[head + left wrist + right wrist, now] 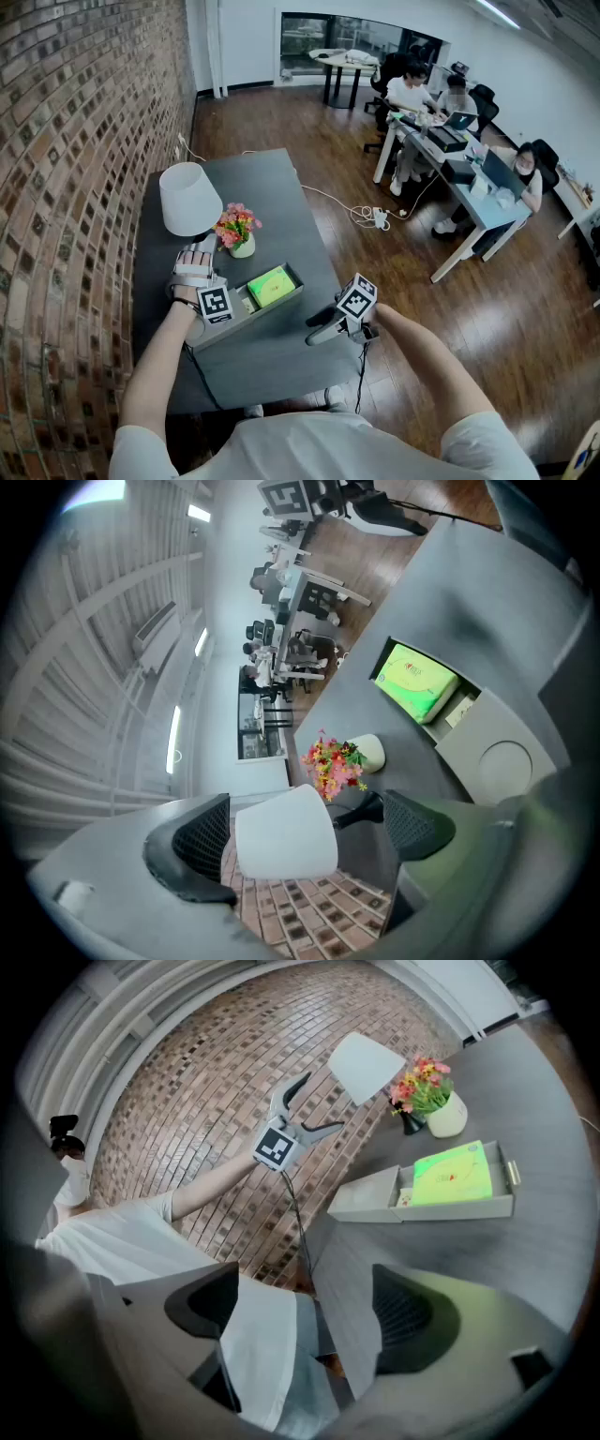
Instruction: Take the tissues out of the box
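Head view: green tissues (270,286) sit in the open gray box (248,319) on the counter (272,197), with my left tool (194,258) by its left end and my right tool (321,334) near the counter's right edge. Left gripper view: left tool spread, nothing between, white lamp (284,832) beyond. Right gripper view: right tool spread, empty, well apart from the 1 box.

head view looks steeply down from above the near end of the surface (272,366). left gripper view faces the lamp (284,832) from close by. right gripper view faces the brick wall (187,1082). all three share the box (253,323).
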`<state>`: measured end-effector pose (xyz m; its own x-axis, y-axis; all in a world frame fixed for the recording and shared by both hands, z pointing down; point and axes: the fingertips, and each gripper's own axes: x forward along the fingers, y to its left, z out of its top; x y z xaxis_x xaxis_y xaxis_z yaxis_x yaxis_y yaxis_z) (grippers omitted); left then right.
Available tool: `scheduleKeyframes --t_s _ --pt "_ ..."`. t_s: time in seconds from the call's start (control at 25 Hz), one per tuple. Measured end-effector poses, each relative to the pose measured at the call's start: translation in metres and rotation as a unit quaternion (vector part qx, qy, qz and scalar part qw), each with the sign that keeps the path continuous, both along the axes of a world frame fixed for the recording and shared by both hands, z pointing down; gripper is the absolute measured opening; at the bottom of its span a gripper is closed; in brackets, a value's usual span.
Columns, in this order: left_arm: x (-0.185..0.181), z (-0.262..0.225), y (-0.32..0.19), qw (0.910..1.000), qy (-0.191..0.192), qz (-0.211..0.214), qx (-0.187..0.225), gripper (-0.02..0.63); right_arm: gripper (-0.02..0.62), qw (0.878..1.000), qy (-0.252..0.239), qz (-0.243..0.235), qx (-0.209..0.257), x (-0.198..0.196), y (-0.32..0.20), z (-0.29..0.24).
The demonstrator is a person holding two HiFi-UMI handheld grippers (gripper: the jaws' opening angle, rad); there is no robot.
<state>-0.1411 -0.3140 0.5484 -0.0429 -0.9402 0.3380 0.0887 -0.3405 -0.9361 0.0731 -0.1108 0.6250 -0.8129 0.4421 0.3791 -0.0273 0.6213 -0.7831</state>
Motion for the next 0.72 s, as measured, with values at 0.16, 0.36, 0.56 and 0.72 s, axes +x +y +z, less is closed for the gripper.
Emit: scheduleKeyframes --t_s 0.16,0.36,0.56,0.72 --pt "0.002 0.011 0.003 0.9997 0.015 -0.001 -0.021 0.515 0.442 0.999 0.009 0.044 0.031 0.017 -0.022 0.005" --pt "0.006 0.024 0.005 0.9983 0.032 -0.002 -0.049 0.515 0.442 0.992 0.016 0.096 0.083 0.036 -0.049 0.005" --pt "0.009 0.037 0.008 0.9947 0.064 -0.010 -0.080 0.508 0.440 0.984 0.024 0.127 0.123 0.056 -0.067 0.004" --pt "0.014 0.047 0.016 0.9886 0.099 -0.010 -0.113 0.505 0.440 0.974 0.042 0.147 0.170 0.076 -0.082 0.002"
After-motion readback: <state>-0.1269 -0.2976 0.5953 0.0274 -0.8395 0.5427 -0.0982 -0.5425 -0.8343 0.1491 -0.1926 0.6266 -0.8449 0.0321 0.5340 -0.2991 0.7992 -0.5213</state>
